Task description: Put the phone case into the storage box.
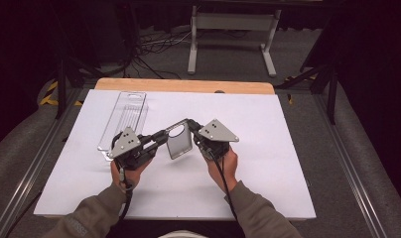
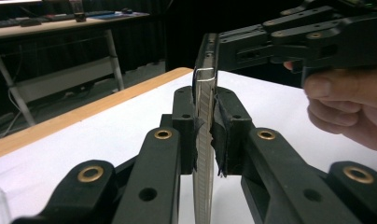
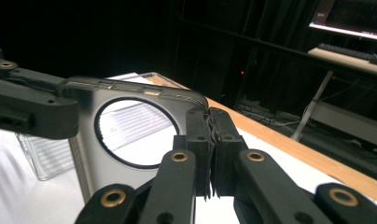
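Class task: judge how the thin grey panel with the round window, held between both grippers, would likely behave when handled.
The panel probably stays stiff: it spans between the left gripper and right gripper without visible sagging. It looks very thin edge-on, so likely light. Its glossy face may be slippery, hence a firm clamp.

The flat grey panel with a round window (image 1: 179, 140) looks like plastic, smooth with a dull sheen, and its thin edge (image 2: 205, 140) shows a fine ribbed texture. The left gripper (image 2: 205, 135) and right gripper (image 3: 210, 144) are matt black plastic with brass-coloured metal rivets; their pads carry ragged black tape or rubber (frayed at the edges). Each is topped by a matt grey triangular metal plate (image 1: 125, 143). The clear ribbed plastic tray (image 1: 124, 119) is glossy. The white table cover (image 1: 268, 163) is matt and smooth, over a pale wooden board (image 1: 188, 86).
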A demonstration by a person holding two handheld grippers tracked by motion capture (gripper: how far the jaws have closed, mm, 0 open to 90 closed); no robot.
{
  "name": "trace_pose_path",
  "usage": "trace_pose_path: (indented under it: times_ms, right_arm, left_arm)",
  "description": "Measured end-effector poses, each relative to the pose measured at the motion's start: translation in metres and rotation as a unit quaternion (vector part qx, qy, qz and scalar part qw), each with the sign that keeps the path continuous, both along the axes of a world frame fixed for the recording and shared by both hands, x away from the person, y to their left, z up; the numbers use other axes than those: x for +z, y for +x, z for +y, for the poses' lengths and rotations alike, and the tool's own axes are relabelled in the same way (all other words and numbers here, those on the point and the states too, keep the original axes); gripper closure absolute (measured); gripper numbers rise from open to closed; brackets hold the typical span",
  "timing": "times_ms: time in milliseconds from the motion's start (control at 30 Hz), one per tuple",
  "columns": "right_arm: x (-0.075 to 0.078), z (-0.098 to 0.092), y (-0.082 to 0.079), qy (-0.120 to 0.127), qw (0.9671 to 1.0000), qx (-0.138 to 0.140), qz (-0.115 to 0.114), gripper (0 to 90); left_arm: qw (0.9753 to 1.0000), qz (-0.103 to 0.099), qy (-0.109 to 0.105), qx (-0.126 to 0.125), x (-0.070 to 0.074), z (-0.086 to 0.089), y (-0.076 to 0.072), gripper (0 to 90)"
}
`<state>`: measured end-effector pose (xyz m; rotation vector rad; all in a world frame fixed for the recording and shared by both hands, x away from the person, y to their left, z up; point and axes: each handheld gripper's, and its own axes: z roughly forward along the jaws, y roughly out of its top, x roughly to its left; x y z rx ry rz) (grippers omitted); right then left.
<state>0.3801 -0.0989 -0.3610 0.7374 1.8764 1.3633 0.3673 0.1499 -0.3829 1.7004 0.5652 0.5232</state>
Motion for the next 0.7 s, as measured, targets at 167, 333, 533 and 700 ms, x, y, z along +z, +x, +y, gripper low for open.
trace_pose_path:
  times_ms: [167,333,533,700]
  right_arm:
    - [0.001,0.003,-0.005,0.0,1.0,0.004,-0.009,86.5]
    - [0.001,0.006,-0.012,0.0,0.9998,0.011,-0.019,85.2]
    - [-0.001,0.008,-0.013,-0.007,0.9997,0.019,-0.016,81.8]
    - [-0.002,0.009,-0.015,-0.016,0.9995,0.019,-0.018,72.4]
  left_arm:
    - [0.9998,-0.004,-0.001,0.017,0.003,0.007,0.002,80.5]
    - [0.9995,-0.007,0.0,0.03,0.003,0.012,0.004,81.0]
    - [0.9986,-0.025,0.018,0.043,0.006,0.012,0.002,81.7]
    - [0.9985,-0.031,0.018,0.041,0.009,0.015,0.002,82.0]
